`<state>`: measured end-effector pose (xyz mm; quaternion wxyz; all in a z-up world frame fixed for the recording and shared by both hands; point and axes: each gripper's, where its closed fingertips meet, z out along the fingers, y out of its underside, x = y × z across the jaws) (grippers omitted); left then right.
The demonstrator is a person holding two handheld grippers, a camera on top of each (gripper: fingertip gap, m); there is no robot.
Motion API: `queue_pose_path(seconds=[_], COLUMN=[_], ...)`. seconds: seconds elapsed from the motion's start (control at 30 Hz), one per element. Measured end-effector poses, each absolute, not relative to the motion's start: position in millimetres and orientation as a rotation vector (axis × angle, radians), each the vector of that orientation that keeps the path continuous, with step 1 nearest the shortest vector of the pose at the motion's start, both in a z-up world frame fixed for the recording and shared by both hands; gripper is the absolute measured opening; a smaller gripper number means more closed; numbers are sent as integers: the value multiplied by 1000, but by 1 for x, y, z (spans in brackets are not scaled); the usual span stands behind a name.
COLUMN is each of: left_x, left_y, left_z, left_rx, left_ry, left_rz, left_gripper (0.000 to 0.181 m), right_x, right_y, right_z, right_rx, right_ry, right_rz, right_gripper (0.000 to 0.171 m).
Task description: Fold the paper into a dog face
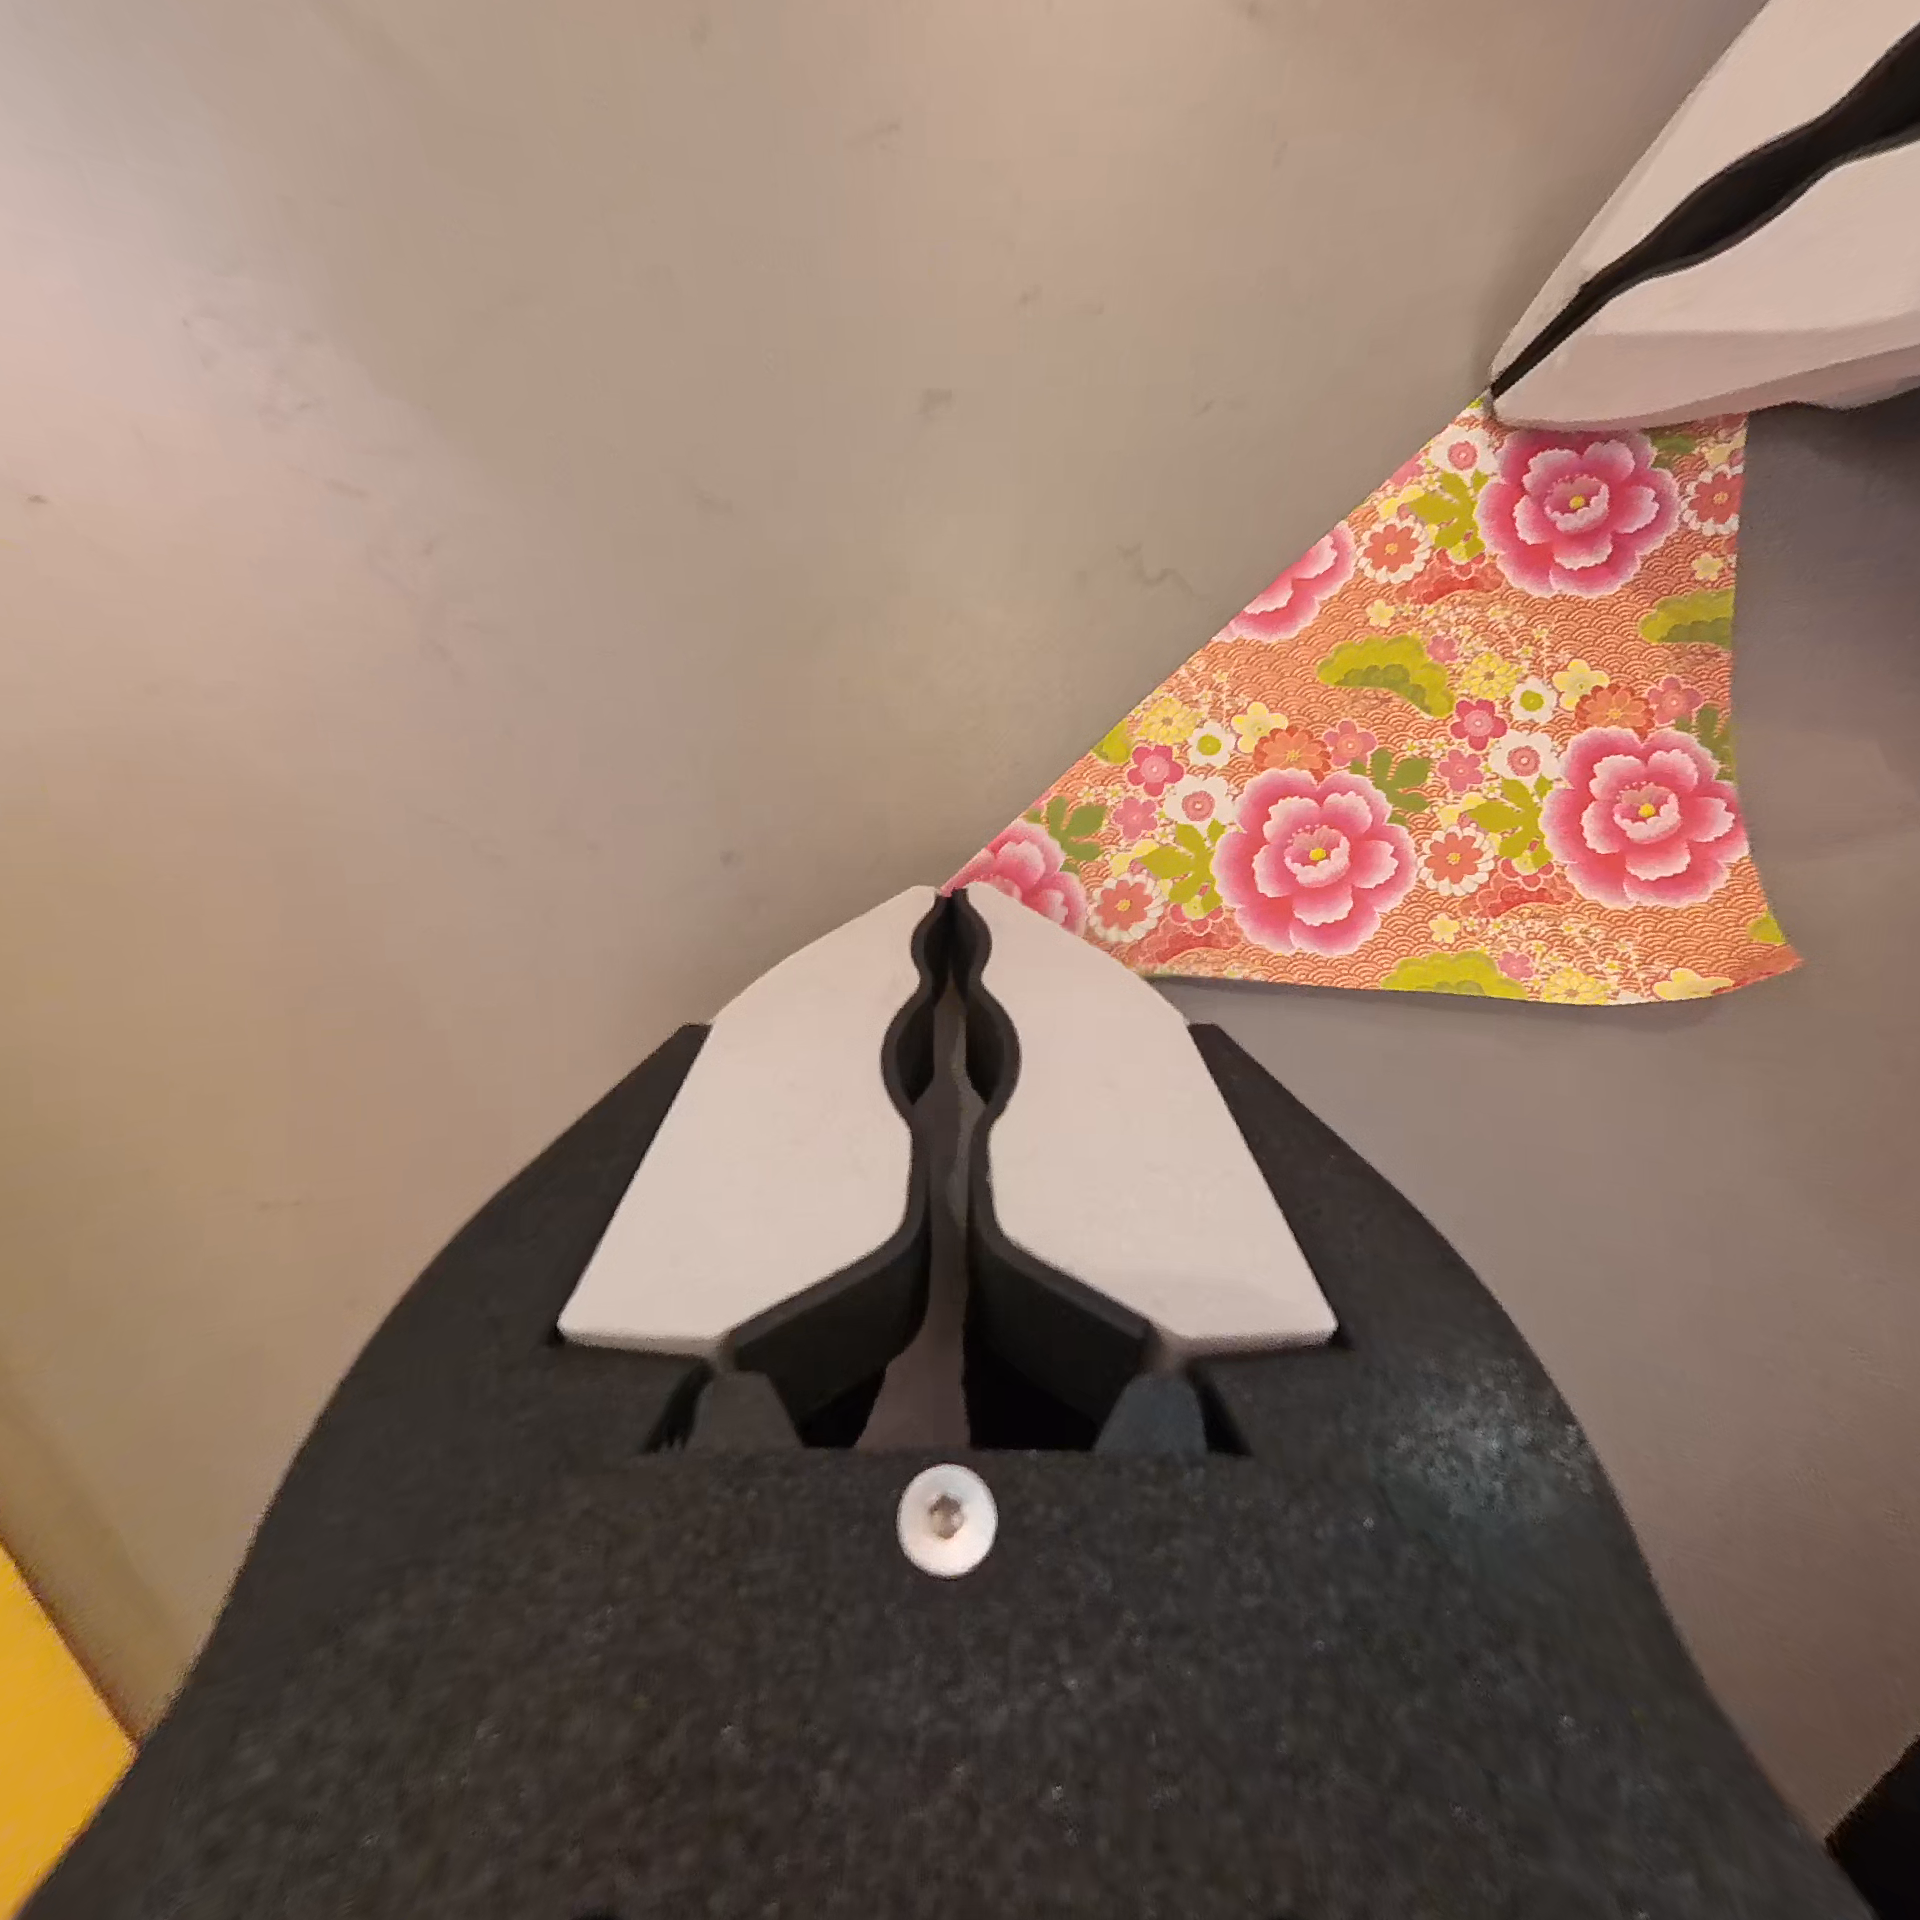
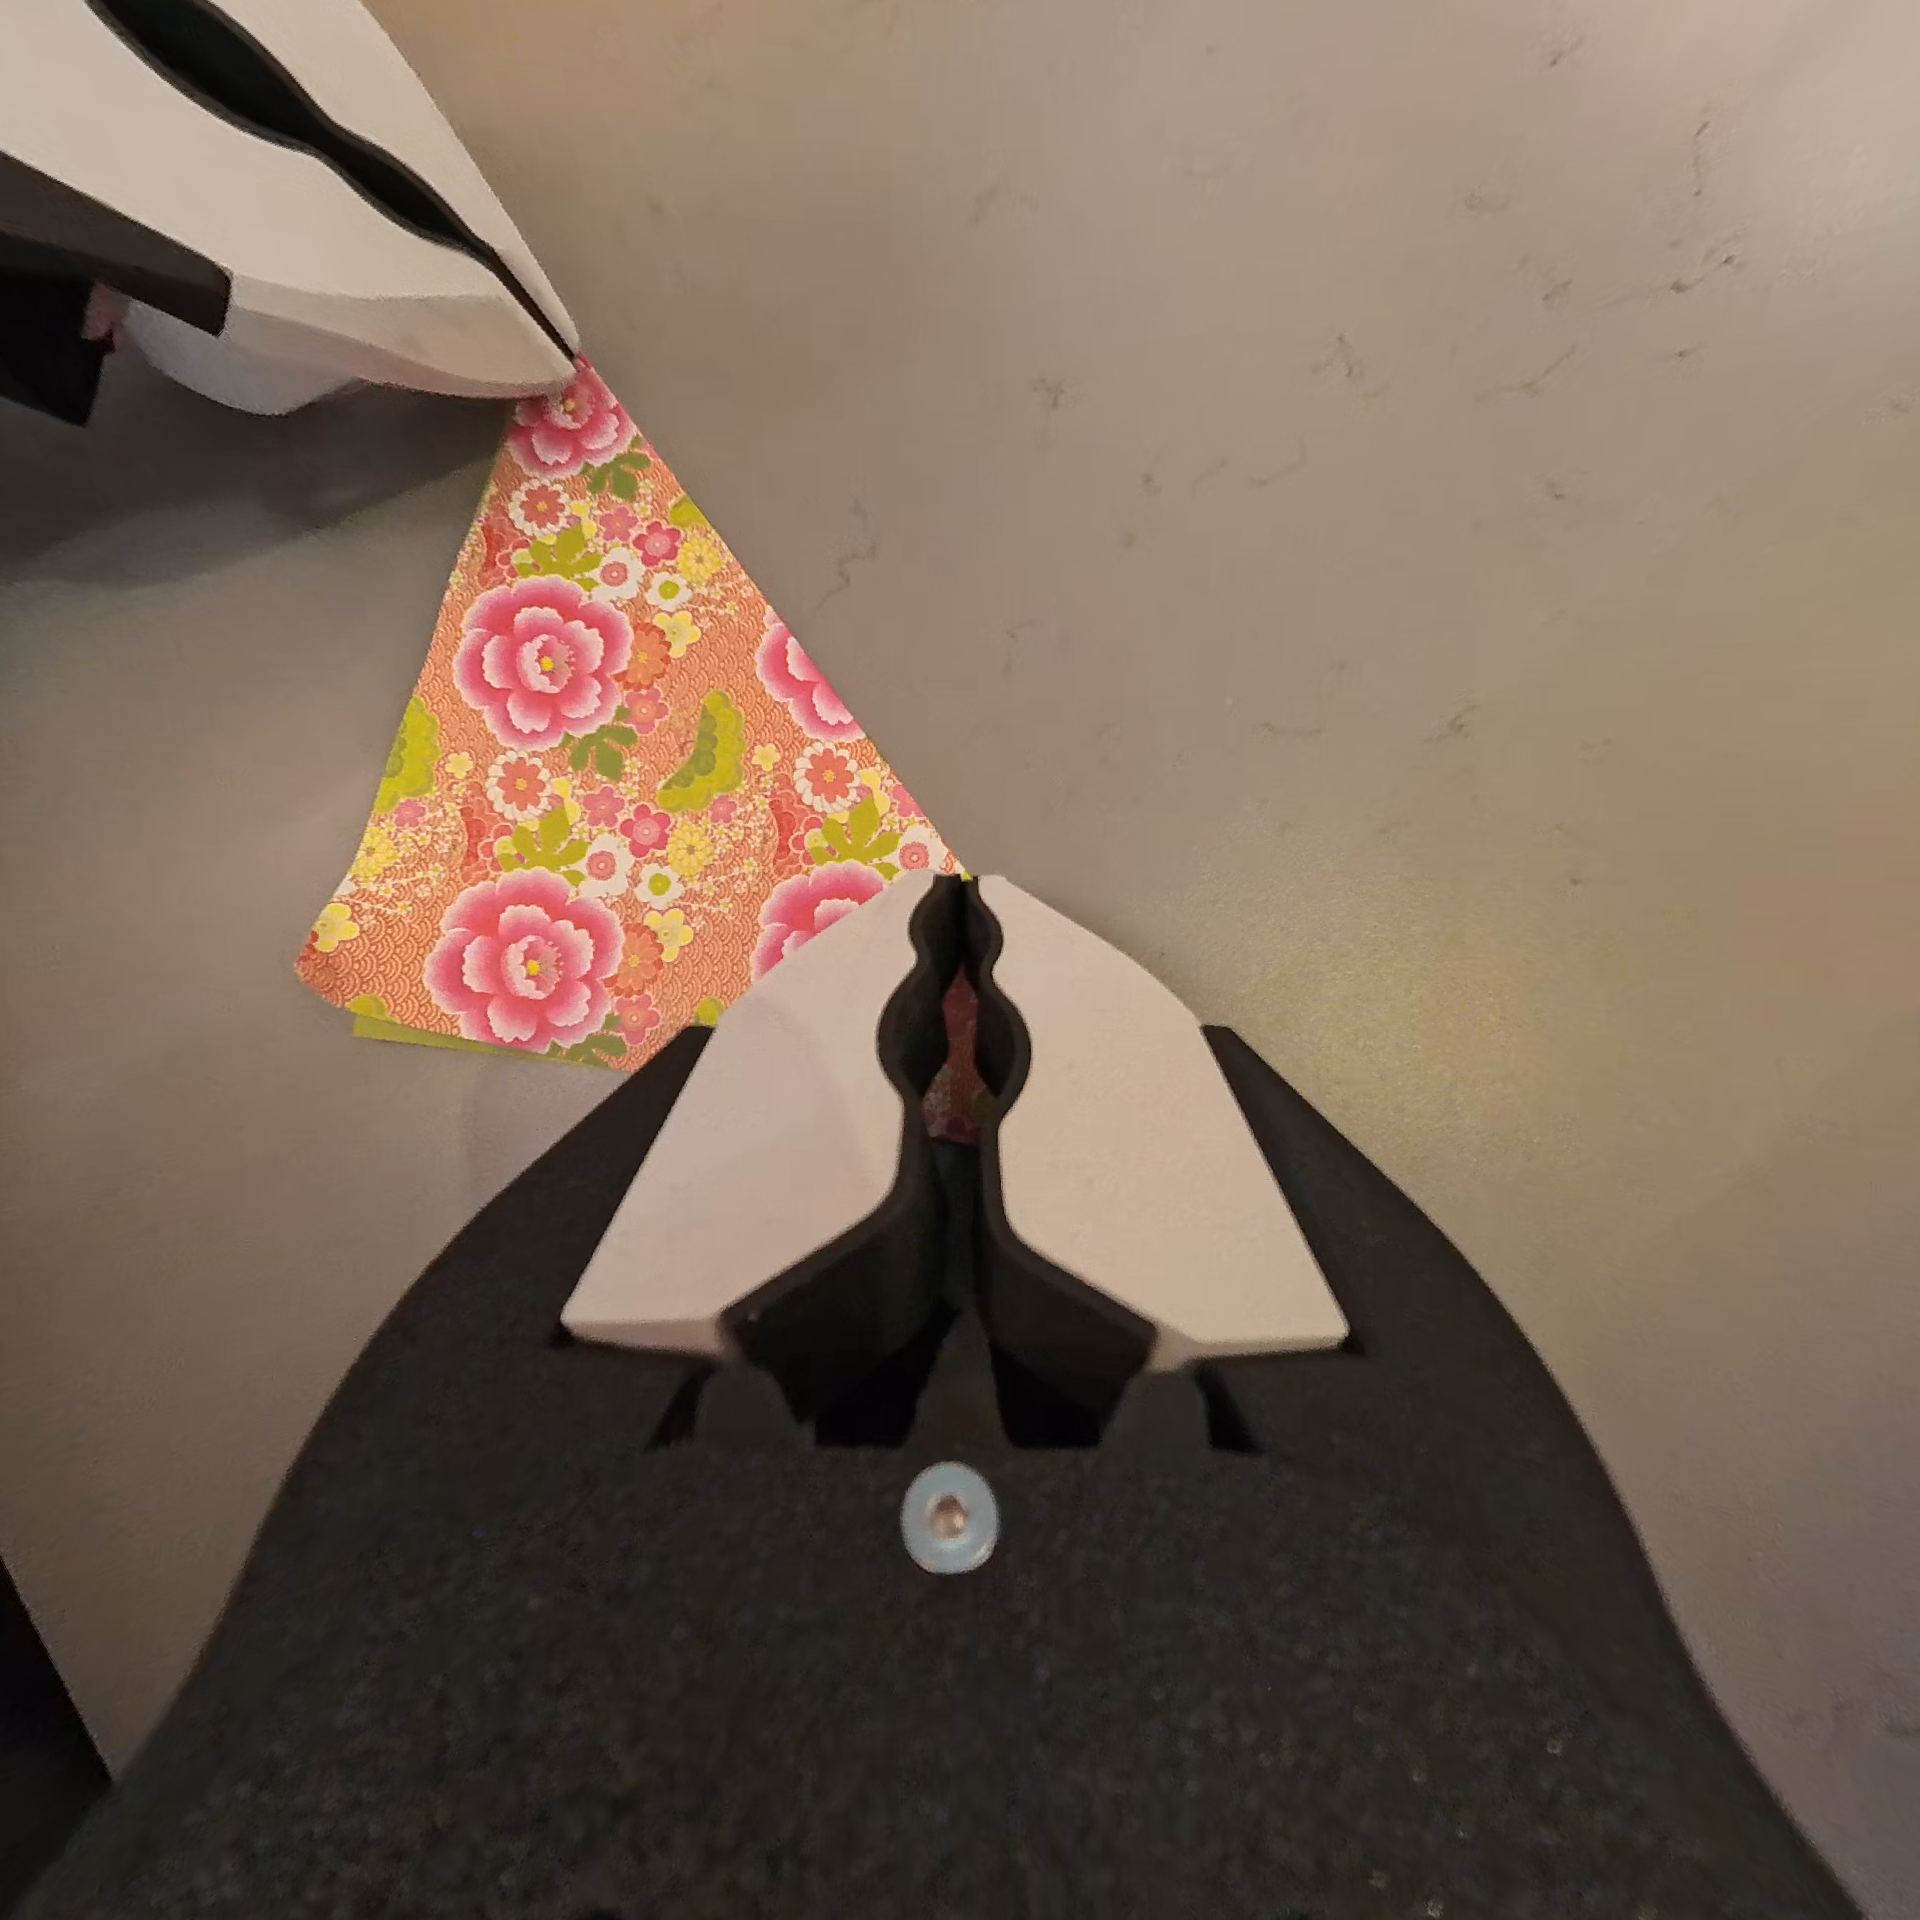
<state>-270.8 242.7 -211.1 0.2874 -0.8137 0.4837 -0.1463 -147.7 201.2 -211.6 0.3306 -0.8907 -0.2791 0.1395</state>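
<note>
The paper [image 1: 1455,727] is a floral pink-and-orange sheet folded into a triangle and lying flat on the grey table. My left gripper [image 1: 952,902] is shut, with its tip touching the triangle's near left corner. My right gripper [image 1: 1501,390] is shut and rests over the far corner. In the right wrist view the paper [image 2: 582,769] stretches between the right gripper [image 2: 961,883], which covers one corner, and the left gripper [image 2: 566,358] at the other. Paper shows through the gaps between the right fingers. A lime edge of the lower layer peeks out at the third corner.
The grey table top [image 1: 520,520] spreads around the paper. A yellow strip [image 1: 42,1714] lies at the table's lower left edge, and a dark edge [image 1: 1881,1829] shows at the lower right. Spacing between my two grippers at the tips: around 12 cm.
</note>
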Motion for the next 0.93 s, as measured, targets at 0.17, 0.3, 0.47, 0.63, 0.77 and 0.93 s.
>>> queue_pose_path(seconds=[0.17,0.3,0.47,0.63,0.77,0.93], left_x=[-277,-278,-289,-307,-275,-231], left_y=[245,245,251,258,239,203], left_z=[-211,-211,-211,-201,-171,-190], left_rx=[-2179,-2177,-2188,-2180,-2086,-2077], left_ry=[1273,1262,1227,1141,1137,1379], left_rz=[-372,-364,-272,-258,-537,-644], left_gripper=[0,0,0,0,0,0], right_x=[-148,-148,-148,-149,-149,-149], right_y=[201,201,201,201,201,202], right_z=[-211,-211,-211,-211,-211,-210], right_rx=[-2328,-2328,-2327,-2327,-2326,-2317], right_ry=[-730,-730,-732,-732,-733,-732], right_rz=[364,364,363,363,365,355], right_gripper=[1,1,1,1,1,0])
